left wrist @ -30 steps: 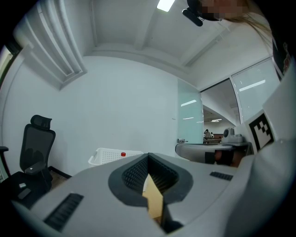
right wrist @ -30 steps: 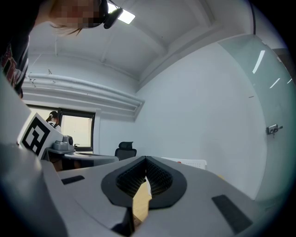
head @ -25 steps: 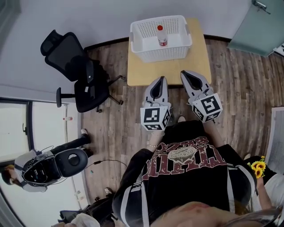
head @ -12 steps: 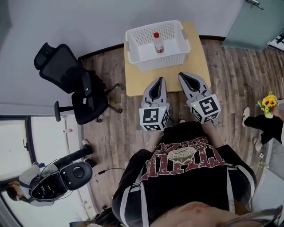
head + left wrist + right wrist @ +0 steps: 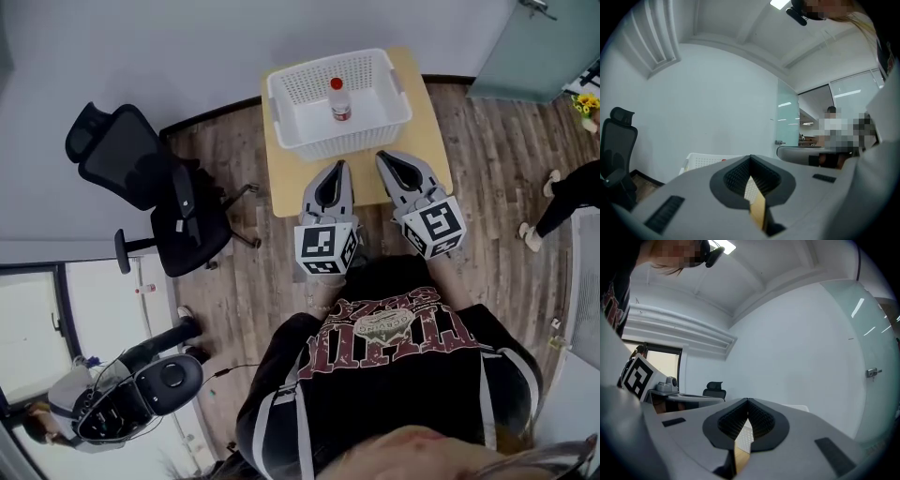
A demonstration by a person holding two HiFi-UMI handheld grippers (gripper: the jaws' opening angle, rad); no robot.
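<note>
Left gripper (image 5: 336, 167): jaws together at the tips, nothing between them. Right gripper (image 5: 386, 157): the same, tips met, empty. Both held side by side over the near edge of the small wooden table (image 5: 429, 141), pointing at the white basket (image 5: 356, 141), close to its front wall but not touching. Basket sits at the table's far half. A red-capped bottle (image 5: 340, 100) stands upright inside it, near the middle. Black office chair (image 5: 141, 178) on the wood floor, well left of the table

Bright, even ceiling light — soft shadows, sharp focus, fisheye-bent edges.
</note>
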